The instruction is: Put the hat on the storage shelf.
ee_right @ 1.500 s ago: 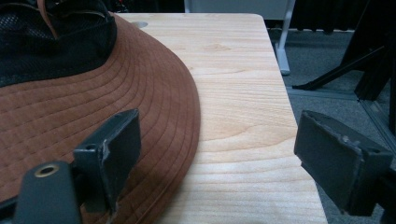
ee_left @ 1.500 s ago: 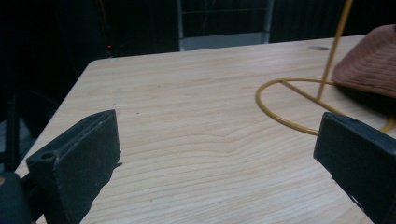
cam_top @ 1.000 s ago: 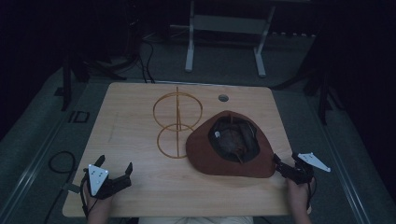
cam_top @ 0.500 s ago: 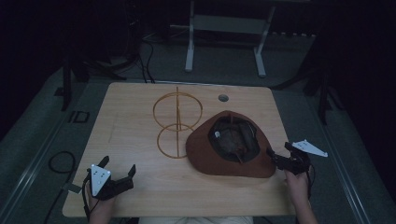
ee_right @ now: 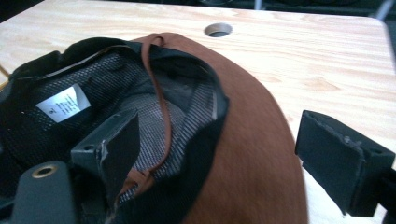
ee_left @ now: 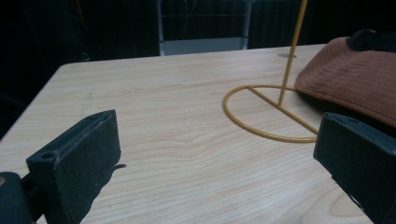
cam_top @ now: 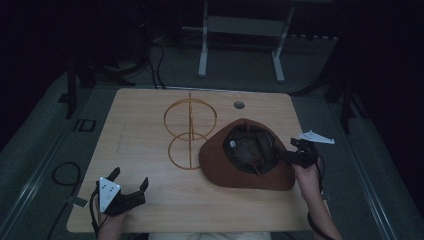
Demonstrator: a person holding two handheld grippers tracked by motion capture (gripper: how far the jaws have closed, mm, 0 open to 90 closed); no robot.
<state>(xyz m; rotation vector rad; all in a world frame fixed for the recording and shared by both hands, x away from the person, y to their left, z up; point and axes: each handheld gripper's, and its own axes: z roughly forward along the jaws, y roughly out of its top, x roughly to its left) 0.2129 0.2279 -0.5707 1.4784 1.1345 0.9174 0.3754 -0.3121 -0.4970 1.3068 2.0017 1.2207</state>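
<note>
From above, my room is very dim: only the table catches light, and the floor and background sink to near black. That view is soft and grainy. My two gripper views are much brighter, the wood evenly lit without glare. My jaws blur at the bottom edges, and the hat lining stays dark, its white label unreadable

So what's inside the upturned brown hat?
Inside the hat show a black mesh lining, a white label and a brown cord. One jaw of the right gripper reaches in, covering part of the lining.
</note>
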